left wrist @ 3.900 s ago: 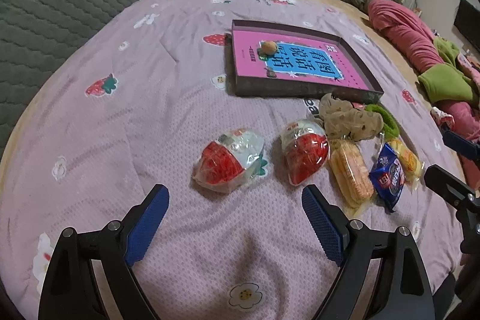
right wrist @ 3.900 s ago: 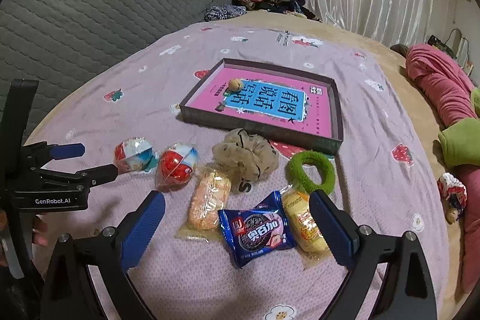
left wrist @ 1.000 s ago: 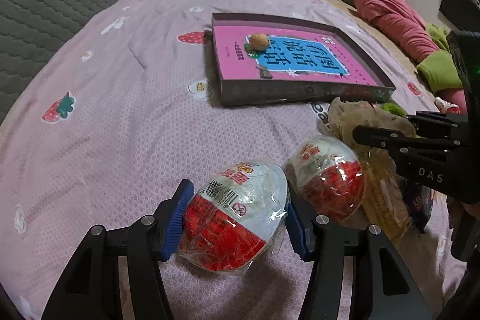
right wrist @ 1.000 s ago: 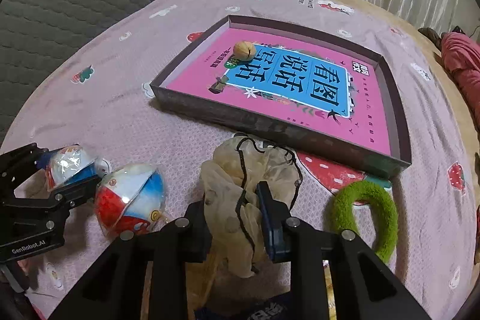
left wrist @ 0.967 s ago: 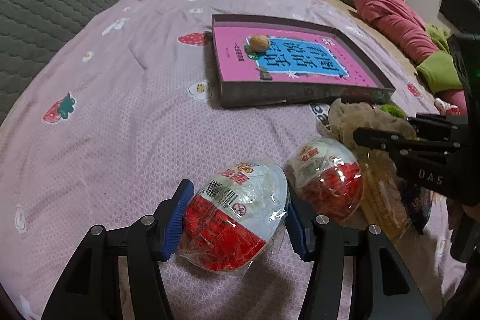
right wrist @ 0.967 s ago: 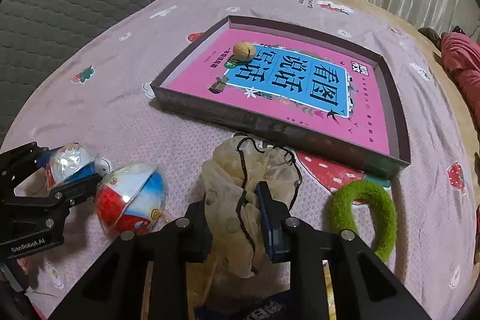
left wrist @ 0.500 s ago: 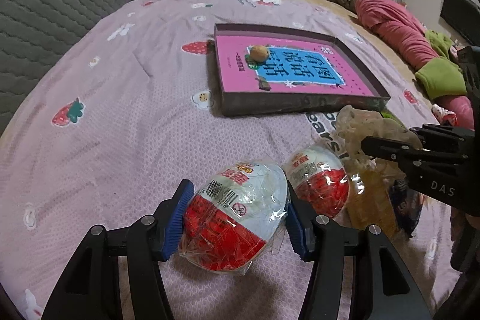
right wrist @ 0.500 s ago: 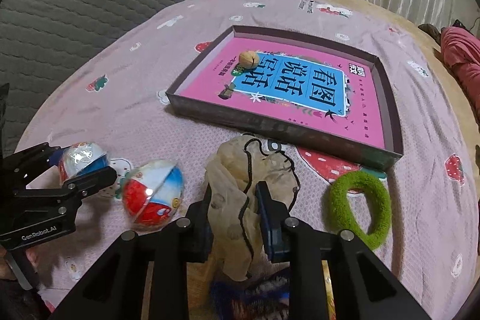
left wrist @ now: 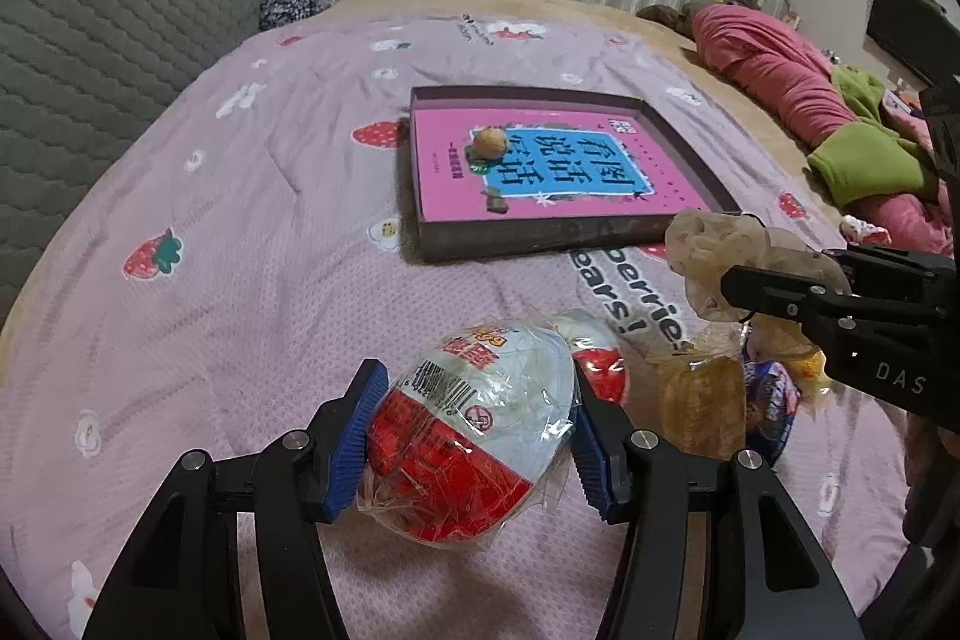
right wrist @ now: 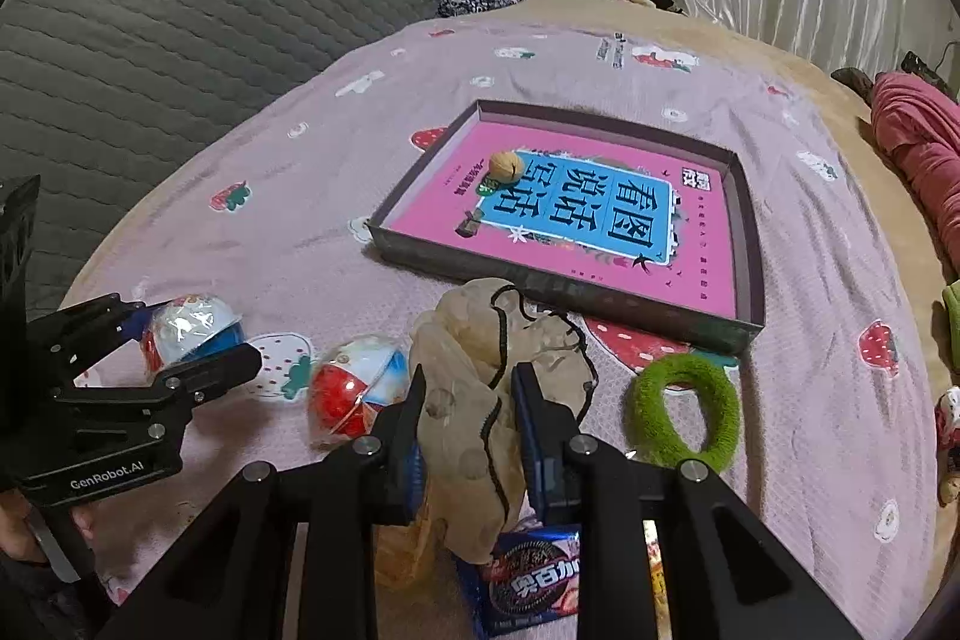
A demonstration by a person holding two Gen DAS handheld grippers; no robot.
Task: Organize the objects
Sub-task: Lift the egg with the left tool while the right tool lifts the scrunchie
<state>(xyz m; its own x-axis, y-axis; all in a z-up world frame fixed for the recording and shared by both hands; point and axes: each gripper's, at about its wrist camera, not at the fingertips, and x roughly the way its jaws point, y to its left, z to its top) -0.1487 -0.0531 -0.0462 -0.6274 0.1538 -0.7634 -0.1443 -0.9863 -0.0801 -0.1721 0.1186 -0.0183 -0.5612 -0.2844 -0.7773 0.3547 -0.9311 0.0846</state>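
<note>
With only a walnut [right wrist: 506, 166] in the box lid [right wrist: 747, 244], we have our left tongs [left wrist: 474, 445] clamped on a wrapped toy egg [left wrist: 474, 436] and our right tongs [right wrist: 471, 433] pinching the beige scrunchie [right wrist: 480, 370] above the bed [right wrist: 300, 196], while the second egg [right wrist: 354, 388], green scrunchie [right wrist: 687, 409] and cookie packet [right wrist: 528, 580] wait.

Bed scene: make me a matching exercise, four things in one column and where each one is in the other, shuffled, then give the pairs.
1. walnut
2. beige scrunchie
3. green scrunchie
4. wrapped egg

A. in the left gripper
B. on the blanket, near the tray's corner
C. in the tray
D. in the right gripper

Pairs: 1-C, 2-D, 3-B, 4-A
</note>
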